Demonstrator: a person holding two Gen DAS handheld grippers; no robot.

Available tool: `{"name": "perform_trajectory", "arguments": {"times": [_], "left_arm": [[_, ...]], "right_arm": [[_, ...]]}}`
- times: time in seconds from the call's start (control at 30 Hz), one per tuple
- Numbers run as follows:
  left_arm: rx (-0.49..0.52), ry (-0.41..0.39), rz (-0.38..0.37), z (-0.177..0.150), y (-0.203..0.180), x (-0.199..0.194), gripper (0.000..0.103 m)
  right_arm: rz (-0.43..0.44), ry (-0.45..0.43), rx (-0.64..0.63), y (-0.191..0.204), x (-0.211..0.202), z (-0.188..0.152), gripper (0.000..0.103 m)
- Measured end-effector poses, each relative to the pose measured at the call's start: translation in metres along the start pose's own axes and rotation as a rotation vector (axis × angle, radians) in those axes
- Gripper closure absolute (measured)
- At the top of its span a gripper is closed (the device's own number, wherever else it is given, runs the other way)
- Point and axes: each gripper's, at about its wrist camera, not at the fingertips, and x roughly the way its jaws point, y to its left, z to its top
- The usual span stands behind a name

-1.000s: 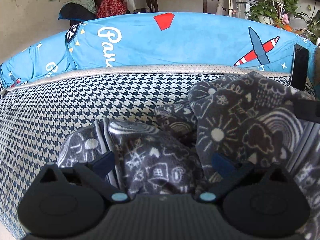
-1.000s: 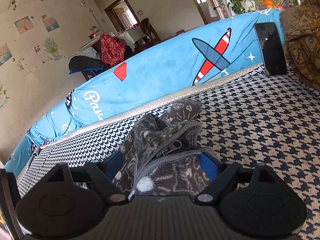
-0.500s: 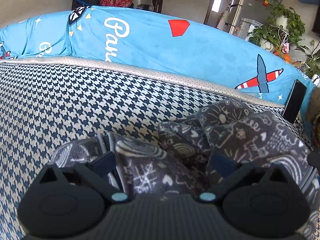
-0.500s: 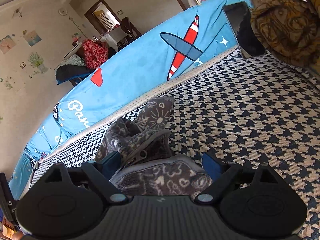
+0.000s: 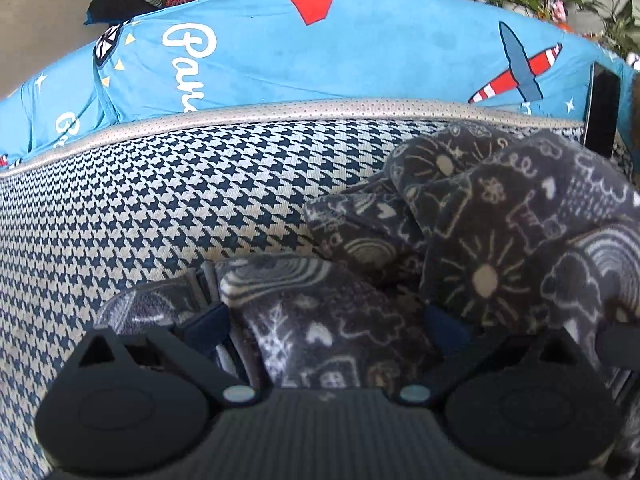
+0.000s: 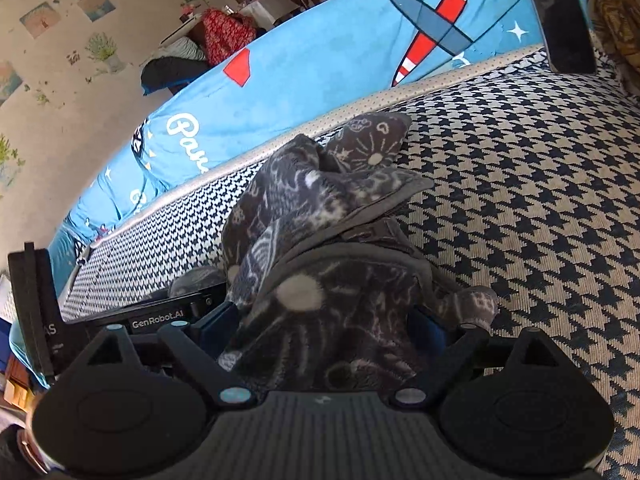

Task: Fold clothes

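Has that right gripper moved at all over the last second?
Yes. In the right wrist view, the dark phone leaning on the blue airplane cover has slid up toward the top edge, so the right gripper, holding the grey patterned garment, has tilted downward.

The left gripper [image 5: 326, 324] has its jaws spread wide, with a thick fold of the grey garment [image 5: 480, 240] bunched between the fingers [image 5: 208, 326]. The fabric fills the gap, but whether the pads press it cannot be told. The garment is dark fleece with pale doodles of suns, hearts and rainbows; grey ribbed trim [image 5: 204, 280] shows at its left edge beside the left finger. More of it heaps up to the right, rising above the gripper. It lies on a houndstooth cushion [image 5: 140, 208] with beige piping. Behind stands a blue cover [image 5: 320, 52] printed with a plane and white script. A dark phone [image 5: 602, 112] leans against it at far right.
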Motion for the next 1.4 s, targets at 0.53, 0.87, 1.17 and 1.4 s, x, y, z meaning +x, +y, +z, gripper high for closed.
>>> {"name": "perform_trajectory", "arguments": {"times": [0.53,0.87,1.17,1.4], "left_arm": [[0.101,-0.007,0.125,-0.011,-0.016,0.005,0.0],[0.012,0.008,0.175,-0.034,-0.001,-0.018,0.005],[-0.135,0.021,0.146,-0.056,0.014,-0.044,0.005],[-0.219,0.054,0.124,-0.071,0.018,-0.066,0.005]], "right_arm": [[-0.064,-0.029,-0.115,0.022,0.009,-0.008,0.066],[-0.087,-0.163,-0.168,0.037,-0.006,0.001,0.079],[-0.031,-0.268,-0.145,0.05,-0.021,0.011,0.083],[0.03,-0.33,-0.143,0.059,-0.03,0.016,0.086]]}}
